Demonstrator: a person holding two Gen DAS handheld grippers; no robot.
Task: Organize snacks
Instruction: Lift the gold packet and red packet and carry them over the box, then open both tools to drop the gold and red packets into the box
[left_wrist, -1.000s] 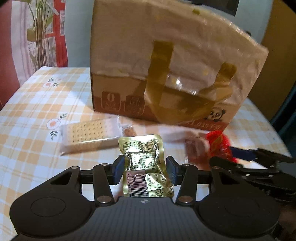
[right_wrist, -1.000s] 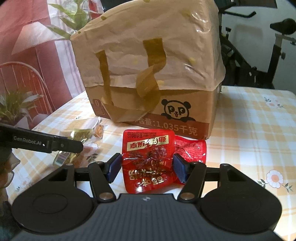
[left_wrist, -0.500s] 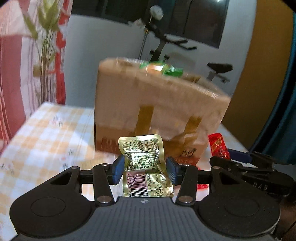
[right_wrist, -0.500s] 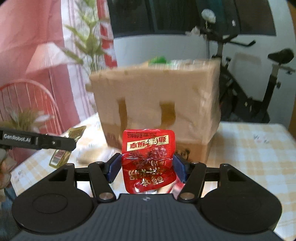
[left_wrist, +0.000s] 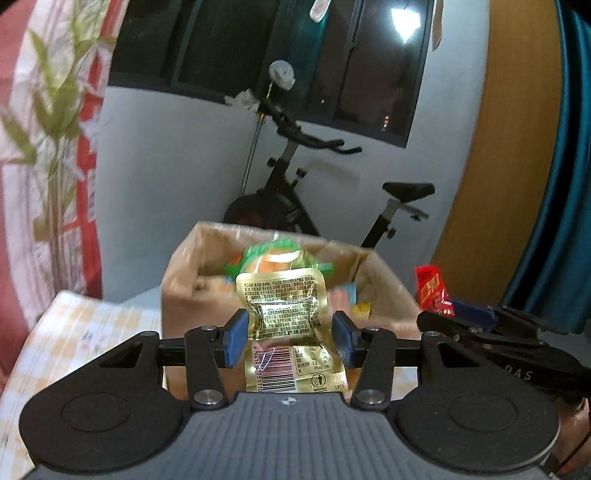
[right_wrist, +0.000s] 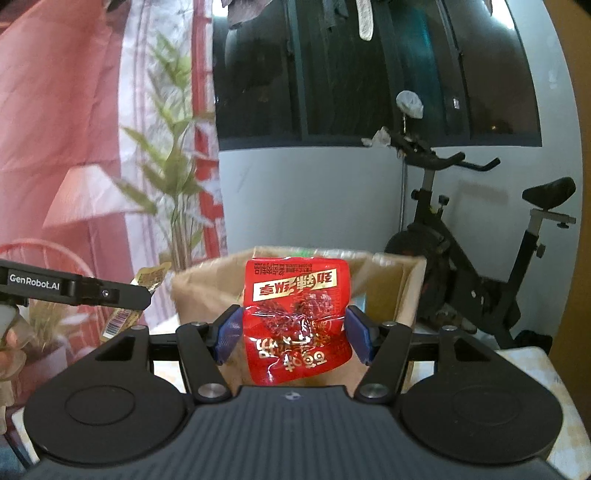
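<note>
**Both packets gripped, raised in front of the open box**

Left hand-held gripper (left_wrist: 288, 334): clamped on the gold packet (left_wrist: 290, 325). Pads pinch it across the middle; foil buckles inward at the pinch. Barcode end hangs toward the camera, top edge stands up free.

Right hand-held gripper (right_wrist: 291, 334): clamped on the red packet (right_wrist: 297, 319), same mid-body pinch. Film is creased between the pads, print is upside down in this view. Packet tilts slightly.

Handling, my read:
- Both look light, soft, vacuum-sealed pouches. No stiffness, they fold around the pads.
- Glossy film, so probably slippery. Mid-body grip over the lumpy contents looks safer than a flat seam edge.
- Not fragile. Hard squeezing would crush the contents or stress a seal, nothing worse.
- Free ends flop, so they may snag on the box rim going in.

Beyond the grippers: cardboard box (left_wrist: 186, 280) with open top, standing on the checked worktop (left_wrist: 74, 332). Other snacks already inside, a green and orange bag (left_wrist: 275, 256) on top. In the left view the gold packet overlaps the opening; in the right view the red packet sits in front of the near wall (right_wrist: 207, 284). Whether either is actually over the opening, can't tell.

Further back: exercise bike (right_wrist: 461, 236), leafy plant (right_wrist: 177, 184), red and white curtain (left_wrist: 33, 110), dark window (left_wrist: 258, 48).
</note>
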